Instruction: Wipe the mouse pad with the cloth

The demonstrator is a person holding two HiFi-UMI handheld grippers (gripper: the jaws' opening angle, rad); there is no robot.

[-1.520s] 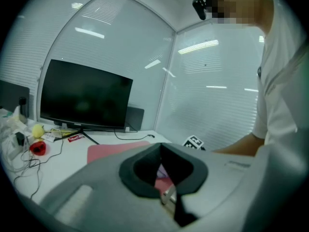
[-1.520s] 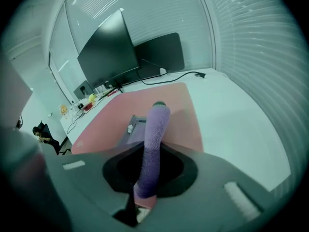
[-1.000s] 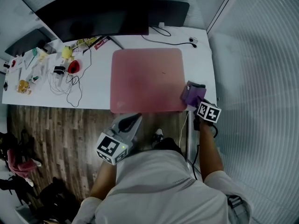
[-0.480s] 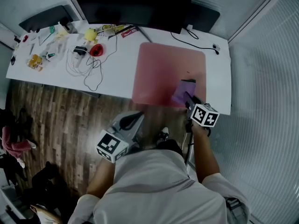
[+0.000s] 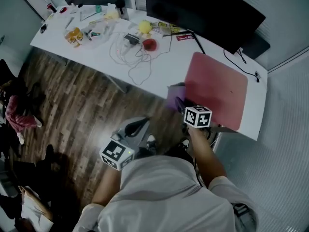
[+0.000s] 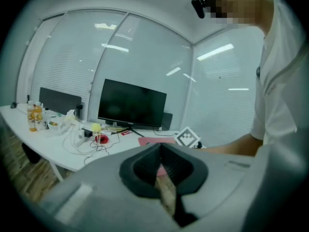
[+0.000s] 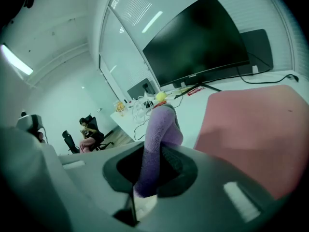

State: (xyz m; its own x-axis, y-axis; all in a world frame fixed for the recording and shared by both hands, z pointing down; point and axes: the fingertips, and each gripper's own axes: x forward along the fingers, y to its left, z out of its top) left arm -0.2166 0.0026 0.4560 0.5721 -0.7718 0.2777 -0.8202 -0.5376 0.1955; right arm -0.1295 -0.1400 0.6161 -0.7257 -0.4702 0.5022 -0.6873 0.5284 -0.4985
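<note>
The pink mouse pad (image 5: 217, 94) lies on the white desk (image 5: 96, 47) near its right end, in front of the monitor. My right gripper (image 5: 179, 103) is shut on a purple cloth (image 5: 174, 95), which hangs at the pad's left front edge, partly over bare desk. In the right gripper view the cloth (image 7: 161, 127) stands up out of the jaws (image 7: 155, 153), with the pad (image 7: 256, 124) to the right. My left gripper (image 5: 133, 128) is held low over the wooden floor, away from the desk, its jaws (image 6: 160, 150) closed with nothing in them.
A large black monitor (image 5: 207, 11) stands behind the pad. White cables (image 5: 130, 54), a red item (image 5: 149, 44), a yellow item (image 5: 145, 27) and small bottles (image 5: 75, 34) crowd the desk's left half. A person sits on a chair (image 7: 87, 132) further left.
My right gripper has carried the cloth leftwards across the pad, from its right front corner to its left front edge. The head view has swung round. The left gripper stays low.
</note>
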